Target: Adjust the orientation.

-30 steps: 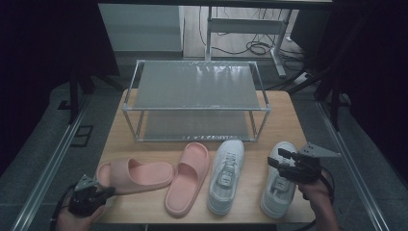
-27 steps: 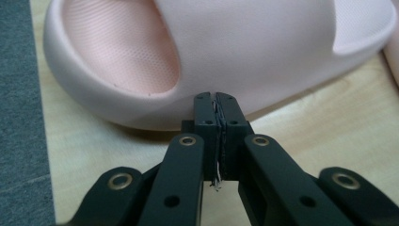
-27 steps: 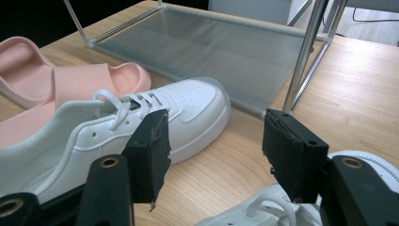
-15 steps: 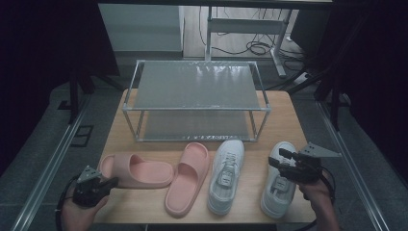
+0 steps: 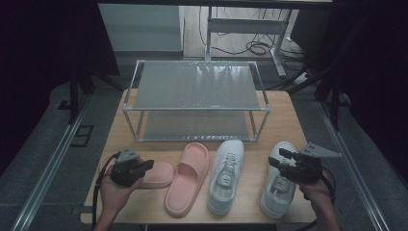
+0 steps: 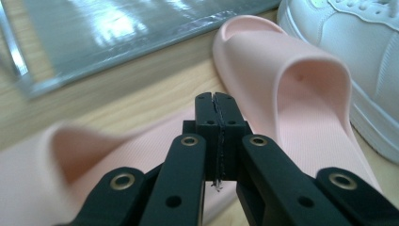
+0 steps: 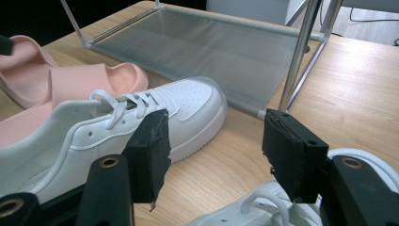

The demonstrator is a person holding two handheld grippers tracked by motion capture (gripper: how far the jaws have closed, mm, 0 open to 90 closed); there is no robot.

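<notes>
1. Four shoes lie in a row along the near edge of the wooden table [image 5: 284, 115], in front of a two-tier metal shoe rack with grey mesh shelves [image 5: 195, 86]. Both shelves look bare, so I judge that no shoe has been put away.

2. The left hand-held gripper [image 5: 144, 166] hovers over the leftmost pink foam slide sandal [image 5: 159, 174], which lies crosswise. Its jaws are clenched together with nothing between them, as the left gripper view [image 6: 217, 136] shows.

3. The second pink slide sandal [image 5: 188, 178] lies toe toward the rack, just beside the first and untouched.

4. The right hand-held gripper [image 5: 275, 159] hangs above the rightmost white lace-up sneaker [image 5: 279, 185]. Its jaws stand released and wide apart, grasping nothing; in the right gripper view [image 7: 214, 150] that sneaker's laces show just below them.

5. The other white lace-up sneaker [image 5: 226, 175] rests between the second sandal and the rightmost sneaker.

6. Judgement: the work is at its start. Each gripper is poised over an outer shoe, but grasping, lifting and shelving all four shoes remain.
</notes>
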